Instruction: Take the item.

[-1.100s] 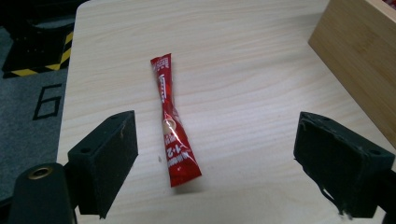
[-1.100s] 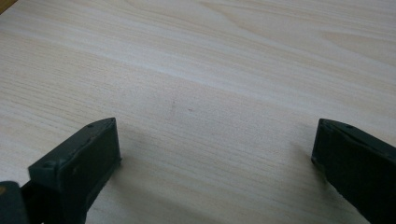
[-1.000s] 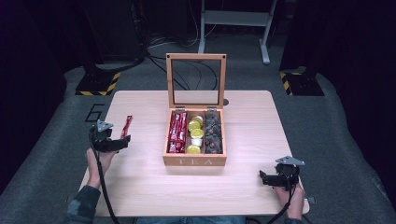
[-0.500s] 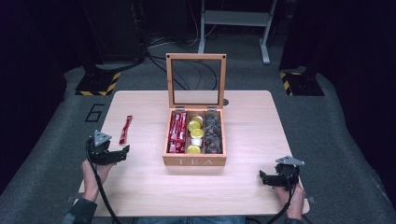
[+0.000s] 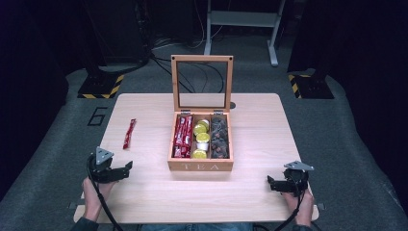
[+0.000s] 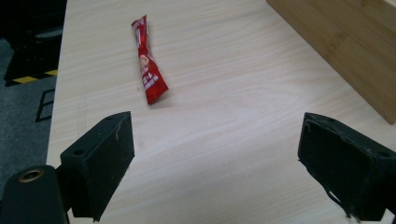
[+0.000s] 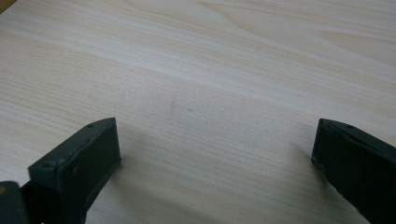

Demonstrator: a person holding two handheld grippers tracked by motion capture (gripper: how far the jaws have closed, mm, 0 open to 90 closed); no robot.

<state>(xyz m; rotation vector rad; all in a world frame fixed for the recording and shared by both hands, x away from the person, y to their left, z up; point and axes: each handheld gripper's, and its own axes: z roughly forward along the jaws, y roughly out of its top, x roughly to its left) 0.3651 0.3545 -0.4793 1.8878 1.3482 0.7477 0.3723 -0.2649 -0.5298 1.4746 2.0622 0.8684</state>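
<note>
The red packet [image 5: 129,133] lies flat on the wooden table [image 5: 269,125], out on its own on the left side. It is long and thin, and it points away from you. Nothing is touching it. In the left gripper view you see the packet [image 6: 149,65] ahead of your tongs, a little to the left, with bare table between it and the two black jaws.

Your left gripper [image 5: 126,168] sits near the front left corner of the table, close to the packet but not on it. Its jaws are wide apart and there is nothing between them. In the left gripper view the gap [image 6: 212,163] between the jaws has just table in it.

To the right of the packet, well apart from it, stands the tea box [image 5: 200,166]. Its lid is up and you can look through the glass in it. Inside are three rows. The left row has more red packets [image 5: 183,135]. The middle row has yellow and white round cups [image 5: 202,139]. The right row has dark packs [image 5: 219,138]. In the left gripper view a corner of the box [image 6: 345,42] shows at the top right.

Your right gripper [image 5: 272,184] is at the front right of the table, far from the packet. Its jaws are wide apart too, with plain table [image 7: 215,140] between them
</note>
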